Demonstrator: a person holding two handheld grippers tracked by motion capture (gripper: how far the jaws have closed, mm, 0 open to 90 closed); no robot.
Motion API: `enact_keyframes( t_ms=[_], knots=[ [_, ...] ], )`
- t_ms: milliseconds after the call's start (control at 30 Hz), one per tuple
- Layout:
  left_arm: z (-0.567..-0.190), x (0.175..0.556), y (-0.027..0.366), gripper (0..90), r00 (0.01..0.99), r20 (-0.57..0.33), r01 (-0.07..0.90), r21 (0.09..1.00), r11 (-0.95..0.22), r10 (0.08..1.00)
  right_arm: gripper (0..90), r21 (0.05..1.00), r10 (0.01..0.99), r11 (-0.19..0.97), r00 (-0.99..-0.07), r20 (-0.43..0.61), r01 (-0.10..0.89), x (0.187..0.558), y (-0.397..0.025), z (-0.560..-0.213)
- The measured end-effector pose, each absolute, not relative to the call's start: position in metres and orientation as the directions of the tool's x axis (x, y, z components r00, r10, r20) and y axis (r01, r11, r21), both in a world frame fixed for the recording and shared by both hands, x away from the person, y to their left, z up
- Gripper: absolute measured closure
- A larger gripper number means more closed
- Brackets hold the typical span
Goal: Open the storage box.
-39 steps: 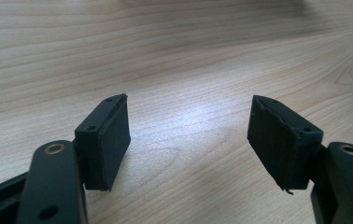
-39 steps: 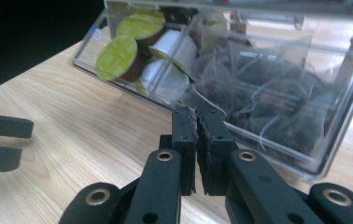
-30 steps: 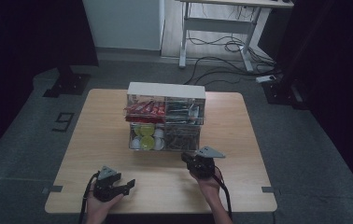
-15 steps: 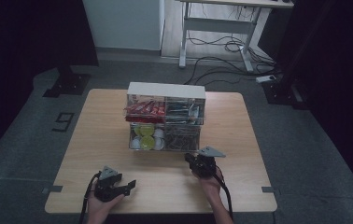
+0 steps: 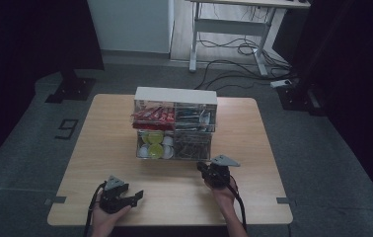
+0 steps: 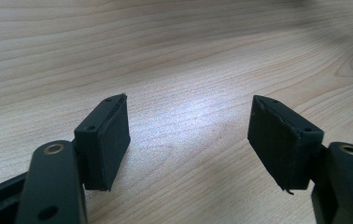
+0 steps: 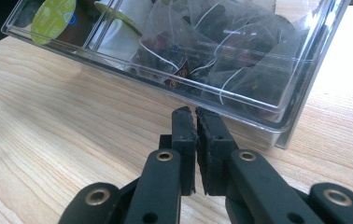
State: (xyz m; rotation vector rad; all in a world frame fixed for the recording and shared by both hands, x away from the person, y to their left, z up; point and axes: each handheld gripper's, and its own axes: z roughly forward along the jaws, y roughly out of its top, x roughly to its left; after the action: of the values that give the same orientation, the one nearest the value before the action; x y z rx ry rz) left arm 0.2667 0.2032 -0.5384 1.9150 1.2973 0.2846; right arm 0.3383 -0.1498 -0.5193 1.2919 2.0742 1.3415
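The clear drawer organizer (image 5: 175,129) stands at the middle of the tabletop (image 5: 105,143), and the right gripper (image 7: 195,114) sits just in front of its lower right drawer (image 7: 240,88), the one with the tea bags, its fingers (image 7: 184,128) pressed nearly together and holding nothing. The left gripper (image 6: 188,126) rests well apart from the organizer, near the tabletop's front edge, fingers spread wide and empty. This looks like the approach to that drawer; next the right fingers probably need to part and catch its front lip to pull it out.
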Motion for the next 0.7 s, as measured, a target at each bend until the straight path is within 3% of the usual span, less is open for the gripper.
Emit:
enact_keyframes(
  t_ms=[700],
  knots=[
    [-0.5381,0.2668,0.2036,29.4,0.453,-0.238,0.685,0.709,-0.164,0.859,85.2,0.854,0.83,0.137,-0.529,0.177,0.501,0.3355,-0.1506,-0.5159]
  ],
)
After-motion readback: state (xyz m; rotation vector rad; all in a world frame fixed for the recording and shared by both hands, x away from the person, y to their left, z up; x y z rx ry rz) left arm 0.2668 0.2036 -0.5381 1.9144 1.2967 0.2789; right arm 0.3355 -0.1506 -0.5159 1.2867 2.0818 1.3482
